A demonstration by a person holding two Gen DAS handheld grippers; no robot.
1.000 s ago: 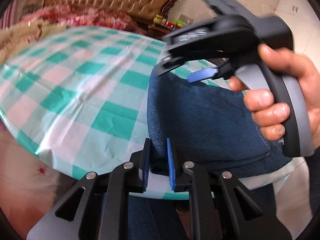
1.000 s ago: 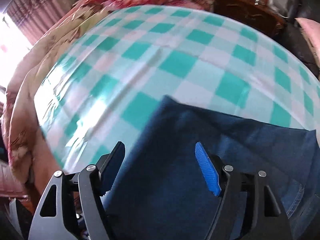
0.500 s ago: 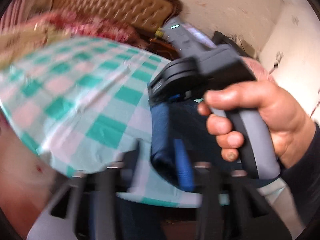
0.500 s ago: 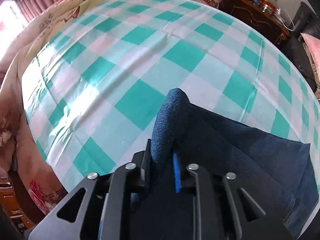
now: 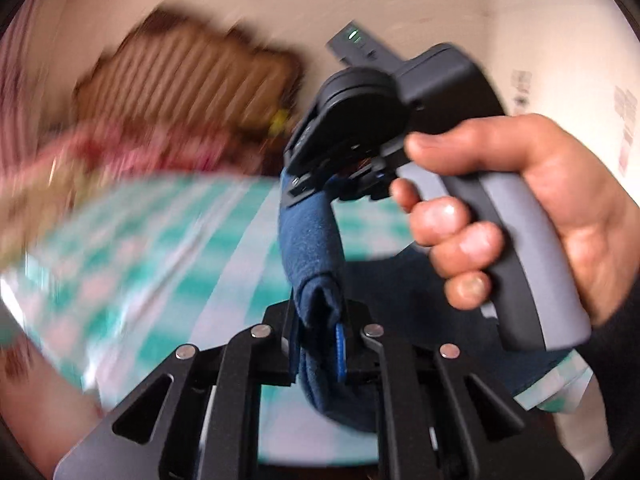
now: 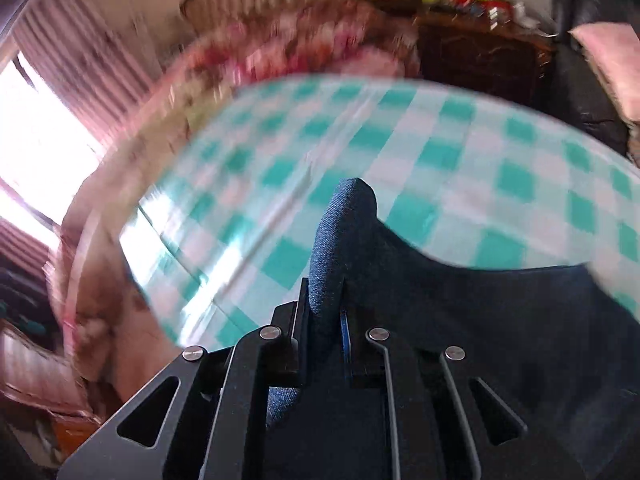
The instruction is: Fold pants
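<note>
Dark blue denim pants (image 5: pixel 310 240) hang lifted above the green and white checked table (image 5: pixel 168 256). My left gripper (image 5: pixel 318 344) is shut on a fold of the pants edge. In the left wrist view the right gripper (image 5: pixel 316 188) sits just above and ahead, clamped on the same edge, with the hand on its grey handle. In the right wrist view my right gripper (image 6: pixel 324 316) is shut on a raised ridge of the pants (image 6: pixel 344 224), and the rest of the denim (image 6: pixel 500 320) trails to the right over the checked table (image 6: pixel 360 148).
A floral quilt (image 6: pixel 288 56) and a tufted headboard (image 5: pixel 188 80) lie behind the table. A dark wooden cabinet (image 6: pixel 480 52) with small items stands at the back right. A bright window (image 6: pixel 36 140) is at the left. Both views are motion blurred.
The right gripper went from open over the flat pants to shut on their edge. Both grippers have lifted the pants edge up off the table, and the views tilted upward.
</note>
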